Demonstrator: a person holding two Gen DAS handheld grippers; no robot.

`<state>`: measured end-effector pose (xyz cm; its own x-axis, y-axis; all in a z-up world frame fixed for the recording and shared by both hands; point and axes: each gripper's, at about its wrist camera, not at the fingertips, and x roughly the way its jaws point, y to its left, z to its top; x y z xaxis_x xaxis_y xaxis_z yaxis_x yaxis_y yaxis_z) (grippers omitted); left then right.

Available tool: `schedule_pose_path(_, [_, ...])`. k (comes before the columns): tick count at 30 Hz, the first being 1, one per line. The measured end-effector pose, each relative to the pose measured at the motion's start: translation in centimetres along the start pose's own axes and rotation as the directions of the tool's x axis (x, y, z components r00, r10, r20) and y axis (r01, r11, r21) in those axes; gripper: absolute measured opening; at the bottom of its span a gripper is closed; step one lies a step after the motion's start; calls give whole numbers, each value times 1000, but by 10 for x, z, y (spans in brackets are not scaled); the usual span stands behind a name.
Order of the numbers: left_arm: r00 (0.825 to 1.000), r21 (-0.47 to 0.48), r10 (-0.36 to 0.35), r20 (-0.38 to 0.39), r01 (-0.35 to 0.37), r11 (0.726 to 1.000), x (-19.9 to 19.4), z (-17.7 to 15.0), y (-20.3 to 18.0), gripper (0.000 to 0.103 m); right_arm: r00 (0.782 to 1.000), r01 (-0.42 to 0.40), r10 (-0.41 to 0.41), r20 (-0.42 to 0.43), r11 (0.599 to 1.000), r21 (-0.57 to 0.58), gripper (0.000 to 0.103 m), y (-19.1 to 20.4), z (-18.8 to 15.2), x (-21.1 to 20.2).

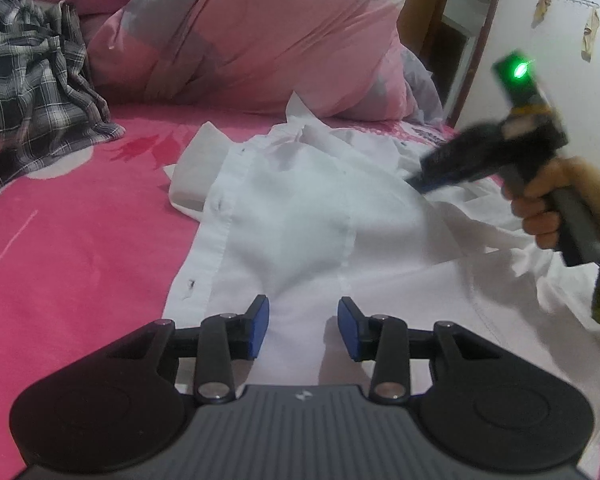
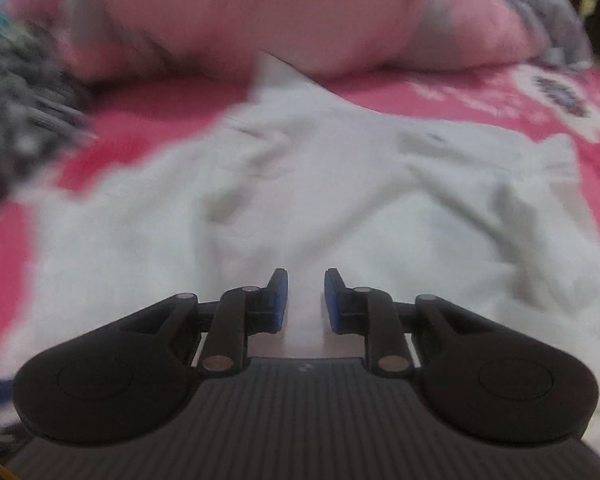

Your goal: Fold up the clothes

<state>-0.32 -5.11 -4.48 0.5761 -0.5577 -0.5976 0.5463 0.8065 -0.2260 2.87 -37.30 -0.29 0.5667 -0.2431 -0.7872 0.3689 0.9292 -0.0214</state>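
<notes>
White shirt (image 1: 300,208) lies spread and rumpled on the pink bedsheet (image 1: 80,216), directly ahead of and beneath my left gripper (image 1: 303,326), whose blue pads stand wide apart with nothing between them. My right gripper (image 2: 305,300) hangs over the same shirt, its jaws parted by a narrower gap and empty. From the left wrist I see it blurred, ahead to the right, gripped by a hand (image 1: 548,204). Beyond the shirt sits a pink duvet (image 1: 252,32); far left of my left gripper, a plaid garment (image 1: 28,80).
</notes>
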Motion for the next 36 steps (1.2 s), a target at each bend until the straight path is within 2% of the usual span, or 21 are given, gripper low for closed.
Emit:
schedule_pose_path(2, [1000,-13,-6,-4,6,1000,-1,1,2,40,989,148,-148,-12,989,11,18,-38,-1,11])
schedule_pose_path(5, [1000,-35,-17,-11,16,999,-1,2,6,40,938,347,-344,-40,934,86,18,-112,-1,22])
schedule_pose_path(7, [1000,-39,-14,-10,13,999,0,2,8,40,909,416,-410,-71,893,175,23,-157,2,24])
schedule_pose_path(9, [1000,-38,-7,-8,7,999,1,2,8,40,867,498,-486,-108,842,209,24,-184,7,24])
schedule_pose_path(12, [1000,-30,3,-3,-3,1000,1,2,7,40,850,526,-516,-111,813,249,24,-194,16,15])
schedule_pose_path(13, [1000,-28,6,-1,-6,1000,1,2,7,40,863,503,-497,-90,828,248,24,-186,18,7])
schedule_pose_path(16, [1000,-27,14,4,-13,1000,-1,3,6,41,928,363,-373,15,911,194,25,-140,21,-23])
schedule_pose_path(18, [1000,-26,17,6,-17,1000,-2,3,7,42,957,266,-280,79,952,149,26,-109,24,-43])
schedule_pose_path(20, [1000,-25,24,8,-23,999,-2,3,7,42,984,156,-165,74,981,111,26,-80,27,-37])
schedule_pose_path(23, [999,-18,37,10,-37,999,0,2,7,42,999,-19,17,30,998,62,26,-38,33,-16])
schedule_pose_path(25, [999,-16,42,12,-42,999,0,2,8,42,990,-138,138,-3,990,35,25,-10,37,-3])
schedule_pose_path(26, [999,-19,42,12,-42,999,0,2,9,42,988,-155,156,-19,987,35,24,-5,41,7])
schedule_pose_path(27, [999,-21,42,12,-42,999,0,2,10,42,990,-139,141,-33,989,45,24,-6,45,19])
schedule_pose_path(30, [999,-32,33,9,-33,999,0,3,13,42,1000,13,-11,-20,994,106,23,-44,65,59])
schedule_pose_path(33, [999,-36,33,7,-33,999,0,4,14,42,986,160,-165,15,971,178,22,-86,88,76])
schedule_pose_path(34, [999,-35,34,7,-34,999,0,4,13,42,980,191,-198,9,957,219,23,-98,93,77])
schedule_pose_path(36, [999,-34,37,8,-37,999,-1,4,13,42,977,205,-212,-7,934,293,23,-112,98,73])
